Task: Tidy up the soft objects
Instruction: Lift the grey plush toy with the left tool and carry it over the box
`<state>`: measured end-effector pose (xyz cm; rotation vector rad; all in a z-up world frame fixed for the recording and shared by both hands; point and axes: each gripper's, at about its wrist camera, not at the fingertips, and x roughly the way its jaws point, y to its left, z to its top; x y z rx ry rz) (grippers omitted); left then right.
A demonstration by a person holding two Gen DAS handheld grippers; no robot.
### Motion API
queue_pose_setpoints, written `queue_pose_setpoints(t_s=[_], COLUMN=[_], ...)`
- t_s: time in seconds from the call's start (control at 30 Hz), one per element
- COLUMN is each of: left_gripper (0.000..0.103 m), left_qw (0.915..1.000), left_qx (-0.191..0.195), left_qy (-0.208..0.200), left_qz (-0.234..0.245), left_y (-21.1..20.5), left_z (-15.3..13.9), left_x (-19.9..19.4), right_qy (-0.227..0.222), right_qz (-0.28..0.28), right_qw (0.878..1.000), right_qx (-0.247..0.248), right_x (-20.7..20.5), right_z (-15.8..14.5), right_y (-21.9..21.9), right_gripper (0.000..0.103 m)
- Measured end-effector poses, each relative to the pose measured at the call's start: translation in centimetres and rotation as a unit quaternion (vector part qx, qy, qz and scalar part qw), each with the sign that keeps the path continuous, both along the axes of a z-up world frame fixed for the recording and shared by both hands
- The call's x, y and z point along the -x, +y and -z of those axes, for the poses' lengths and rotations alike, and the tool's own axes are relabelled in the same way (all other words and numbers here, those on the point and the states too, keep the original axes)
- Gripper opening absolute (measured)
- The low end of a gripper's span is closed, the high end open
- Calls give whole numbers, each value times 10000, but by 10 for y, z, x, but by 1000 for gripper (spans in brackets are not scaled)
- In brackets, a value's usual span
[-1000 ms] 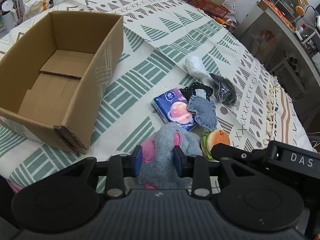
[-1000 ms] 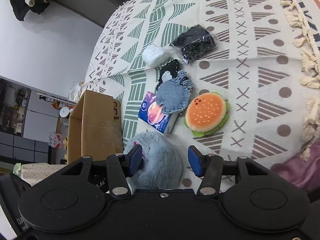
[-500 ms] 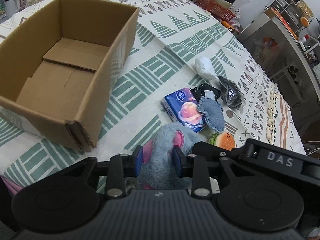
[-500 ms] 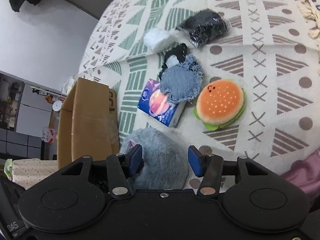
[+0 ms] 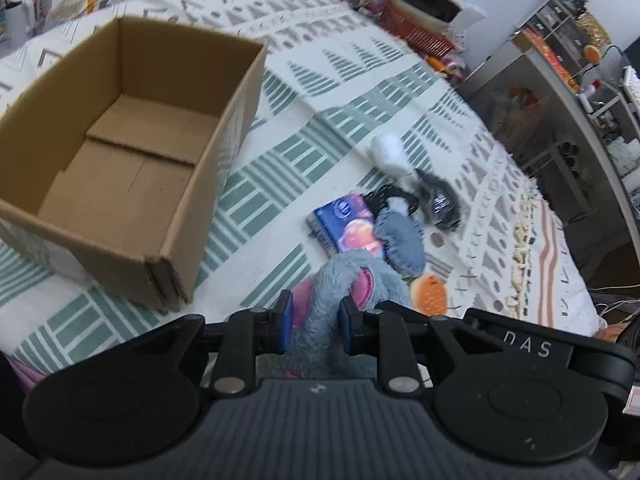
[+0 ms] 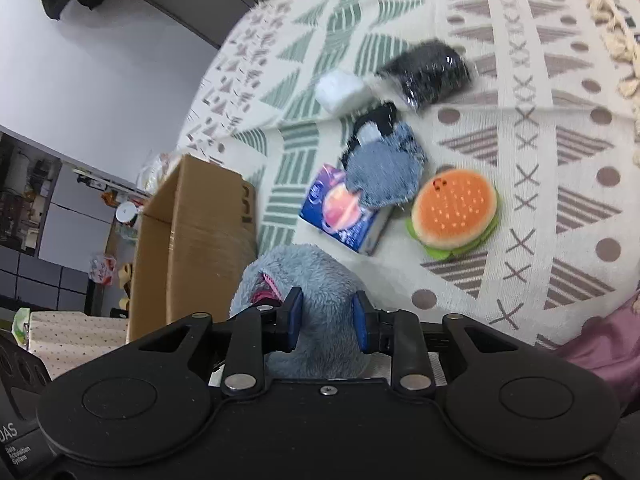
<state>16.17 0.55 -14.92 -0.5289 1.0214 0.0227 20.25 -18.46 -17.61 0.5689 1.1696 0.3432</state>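
Patterned cloth point(image 6: 520, 152), both grippers' jaws clamped on grey plush point(image 5: 340, 280), its lower body hidden.

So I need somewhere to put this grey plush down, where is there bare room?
The cardboard box is empty inside, the widest free spot. Bare tablecloth lies between the box and the tissue pack. Beyond that it is crowded: tissue pack, denim piece, burger toy, white bundle and black bag cluster together. Both grippers hold the grey plush.

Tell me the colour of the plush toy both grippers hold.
Grey-blue with pink patches, the plush toy shows best in the left wrist view.
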Motion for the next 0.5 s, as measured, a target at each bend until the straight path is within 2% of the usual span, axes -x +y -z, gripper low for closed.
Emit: queue_pose_setpoints(t_s=[0.5], left_gripper=[22], left_qw=[9975], left_qx=[-19], left_qy=[-688], left_qz=[145], left_y=[4], left_z=[-55], left_x=[0], right_qy=[-968], right_qz=[6], right_qw=[9952], right_qx=[147], right_x=[5], right_z=[-61], right_y=[10], right_gripper=[27])
